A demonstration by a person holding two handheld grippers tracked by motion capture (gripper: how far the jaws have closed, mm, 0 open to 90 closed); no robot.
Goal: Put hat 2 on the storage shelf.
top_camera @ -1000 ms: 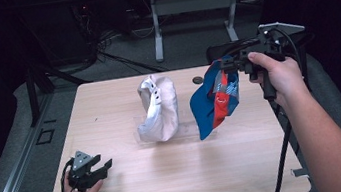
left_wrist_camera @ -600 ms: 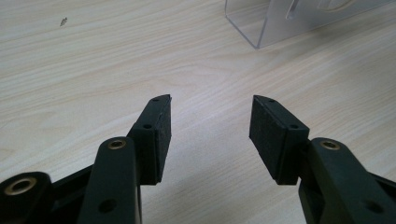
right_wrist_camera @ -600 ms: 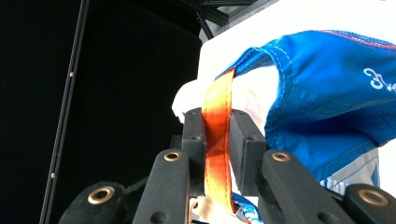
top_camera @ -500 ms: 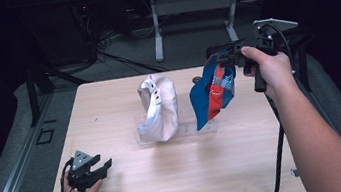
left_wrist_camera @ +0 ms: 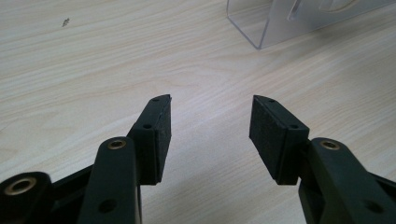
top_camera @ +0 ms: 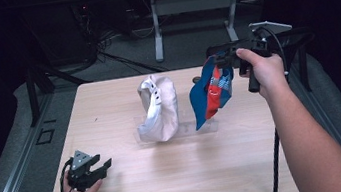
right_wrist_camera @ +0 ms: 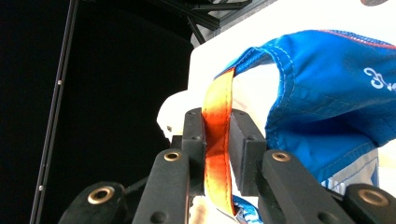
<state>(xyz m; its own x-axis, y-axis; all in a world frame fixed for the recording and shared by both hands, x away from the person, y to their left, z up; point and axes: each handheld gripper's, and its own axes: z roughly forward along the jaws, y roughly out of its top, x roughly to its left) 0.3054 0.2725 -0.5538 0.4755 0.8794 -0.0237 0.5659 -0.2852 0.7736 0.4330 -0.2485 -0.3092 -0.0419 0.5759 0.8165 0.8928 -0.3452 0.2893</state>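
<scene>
While lifted, blue cap's orange strap sits between right tongs.

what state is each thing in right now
left hand-held gripper: open, holding nothing, low over the table
right hand-held gripper: shut on the orange strap
blue cap: hanging from its strap
white cap: upright on the clear stand

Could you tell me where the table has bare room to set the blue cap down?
The table's far-left stretch beside the white cap is bare, and so is the wide near strip between the left gripper and the person's right forearm. It is crowded mid-table, around the clear stand.
</scene>
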